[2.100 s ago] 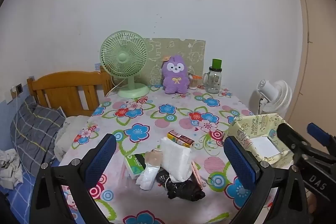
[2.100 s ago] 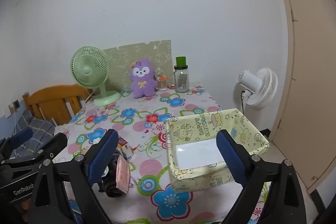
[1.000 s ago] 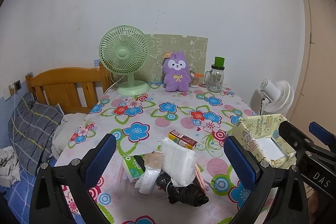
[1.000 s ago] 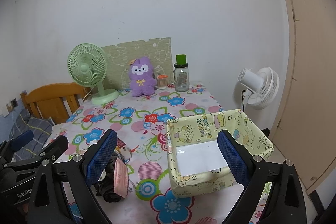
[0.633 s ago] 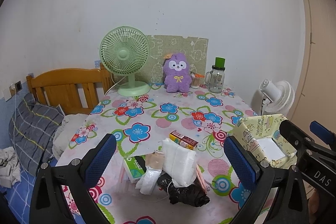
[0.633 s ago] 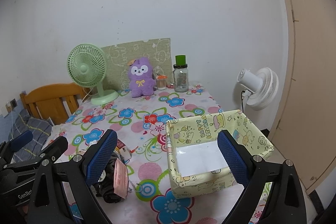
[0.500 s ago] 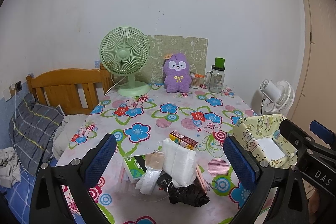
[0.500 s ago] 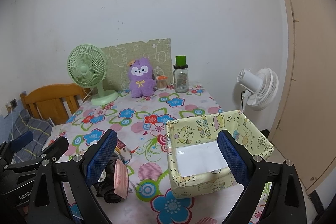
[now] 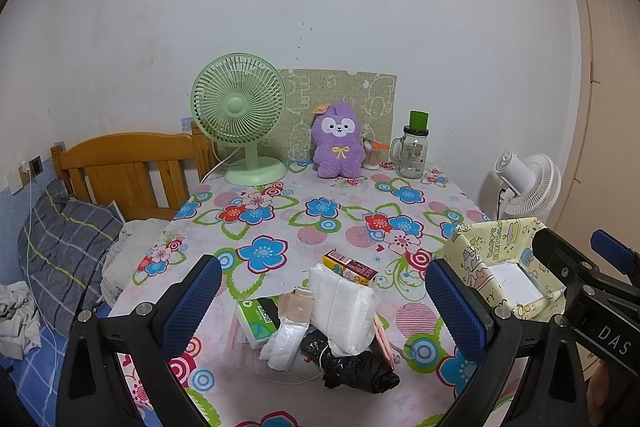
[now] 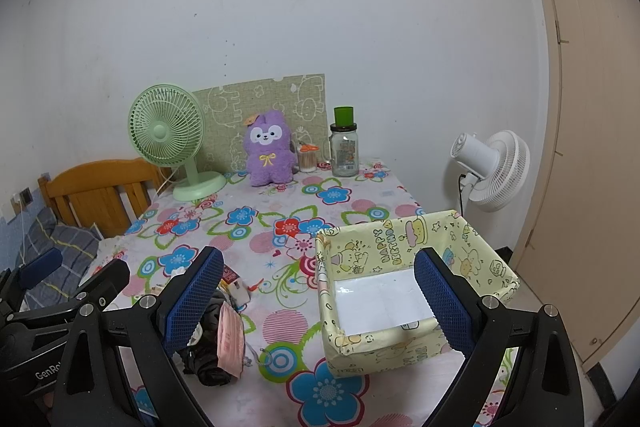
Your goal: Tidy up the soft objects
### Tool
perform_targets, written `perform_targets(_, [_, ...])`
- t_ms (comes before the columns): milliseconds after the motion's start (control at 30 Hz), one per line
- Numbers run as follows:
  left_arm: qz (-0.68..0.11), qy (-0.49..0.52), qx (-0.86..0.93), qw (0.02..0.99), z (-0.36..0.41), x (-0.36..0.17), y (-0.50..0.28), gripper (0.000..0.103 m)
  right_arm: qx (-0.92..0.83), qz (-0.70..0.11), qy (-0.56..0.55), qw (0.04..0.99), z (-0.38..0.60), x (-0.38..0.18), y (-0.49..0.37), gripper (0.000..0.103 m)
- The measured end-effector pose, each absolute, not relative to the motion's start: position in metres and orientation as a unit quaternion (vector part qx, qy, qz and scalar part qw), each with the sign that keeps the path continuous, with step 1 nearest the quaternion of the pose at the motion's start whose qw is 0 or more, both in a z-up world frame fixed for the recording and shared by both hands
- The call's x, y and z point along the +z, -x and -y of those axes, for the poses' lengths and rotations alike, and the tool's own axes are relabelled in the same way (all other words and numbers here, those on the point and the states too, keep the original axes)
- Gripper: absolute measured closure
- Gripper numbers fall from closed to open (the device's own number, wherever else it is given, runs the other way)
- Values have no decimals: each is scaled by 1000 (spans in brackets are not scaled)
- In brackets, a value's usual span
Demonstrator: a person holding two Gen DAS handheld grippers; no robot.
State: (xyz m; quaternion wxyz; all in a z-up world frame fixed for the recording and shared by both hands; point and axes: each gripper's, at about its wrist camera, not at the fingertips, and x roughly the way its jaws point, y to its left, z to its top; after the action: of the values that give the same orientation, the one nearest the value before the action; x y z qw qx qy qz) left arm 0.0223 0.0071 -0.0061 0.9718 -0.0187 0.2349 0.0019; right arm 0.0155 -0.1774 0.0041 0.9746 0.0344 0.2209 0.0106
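Opening step, nothing gripped: left gripper [image 9: 320, 301] and right gripper [image 10: 320, 297] spread wide above heap of soft things [image 9: 340, 311] beside empty box [image 10: 404, 263], next likely pinching tissue pack [image 9: 340, 303].

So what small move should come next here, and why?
Probably lower the left gripper onto the white tissue pack, the top of the pile. Both sets of jaws stand open and hold nothing, the pile lies between the left jaws, and the yellow box beside it looks empty.
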Motion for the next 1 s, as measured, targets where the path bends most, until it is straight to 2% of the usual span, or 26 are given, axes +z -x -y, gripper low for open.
perform_targets(1000, [-232,16,1,972,-11,-2,-21,1,10,-220,-35,975,177,4,-13,5])
